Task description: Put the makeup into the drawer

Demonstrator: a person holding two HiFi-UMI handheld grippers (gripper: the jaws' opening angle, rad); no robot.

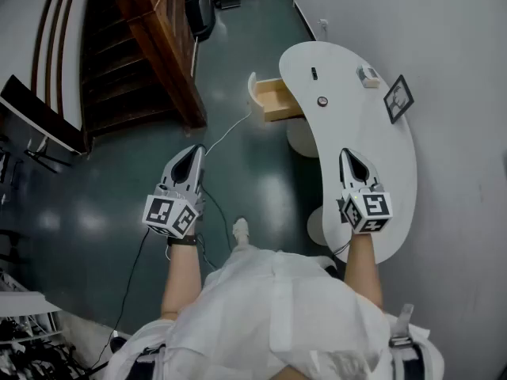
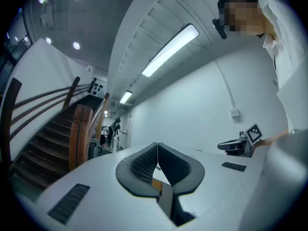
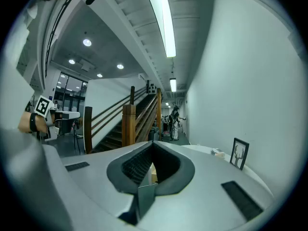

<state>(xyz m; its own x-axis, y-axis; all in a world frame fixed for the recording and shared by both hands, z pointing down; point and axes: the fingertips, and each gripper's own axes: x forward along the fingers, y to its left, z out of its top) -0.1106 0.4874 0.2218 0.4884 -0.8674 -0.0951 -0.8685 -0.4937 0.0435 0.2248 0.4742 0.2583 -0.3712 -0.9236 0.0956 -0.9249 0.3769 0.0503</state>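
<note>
In the head view a white curved table stands at the right, with a light wooden drawer pulled open at its left side. On the tabletop lie a small round dark item, a slim dark item and a small pale box; I cannot tell which are makeup. My right gripper hovers over the near part of the table, shut and empty. My left gripper is over the floor left of the table, also shut and empty. Both point level, with jaws closed tip to tip.
A black picture frame stands at the table's wall side; the right gripper view shows this frame too. A wooden staircase rises at the left. A cable trails across the dark green floor. A person stands far down the corridor.
</note>
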